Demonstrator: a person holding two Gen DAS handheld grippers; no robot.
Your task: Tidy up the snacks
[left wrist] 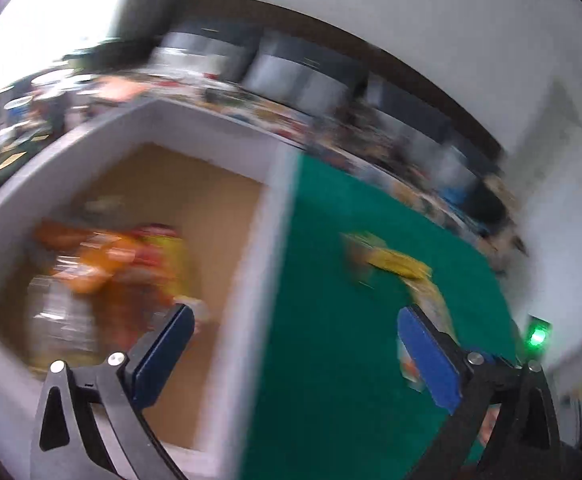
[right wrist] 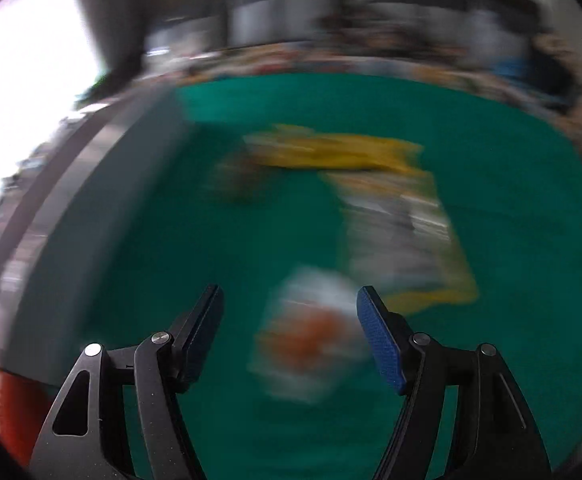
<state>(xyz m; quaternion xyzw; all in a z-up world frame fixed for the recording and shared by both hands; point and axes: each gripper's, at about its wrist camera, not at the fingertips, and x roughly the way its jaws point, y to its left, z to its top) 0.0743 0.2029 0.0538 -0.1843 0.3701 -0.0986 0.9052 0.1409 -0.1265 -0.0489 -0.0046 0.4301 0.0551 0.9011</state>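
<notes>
Sorting: snacks (left wrist: 103, 264) go into the box (left wrist: 251, 240); several packets already lie heaped on its brown floor, so part of the job looks done.
Left gripper (left wrist: 295, 332): jaws spread as wide as they go, nothing between the pads, straddling the box's right wall; empty over the box, probably just after a drop, though that is only a guess.
Right gripper (right wrist: 289, 320): jaws apart, pads not touching anything; white-and-orange packet (right wrist: 311, 336) lies on the green mat (right wrist: 171, 240) in the gap between them, likely lined up as the next pick.
Remaining on mat: yellow packet (right wrist: 331, 152) farther off, pale yellow-edged bag (right wrist: 403, 240) just beside the white-and-orange one, possibly overlapping it; blur hides the exact edges.
Why so placed: box sits at the mat's left edge, loose packets to its right, so one hand can reach the box while the other gathers.
Left view only: box interior with orange, red and yellow wrappers and something clear and shiny; also a green lamp (left wrist: 537, 336) at the far right.
Right view only: the white-and-orange packet in full and the bag's full outline; box seen merely as a grey outer wall (right wrist: 91, 200), contents hidden.
Blur: heavy in both views, labels unreadable.
</notes>
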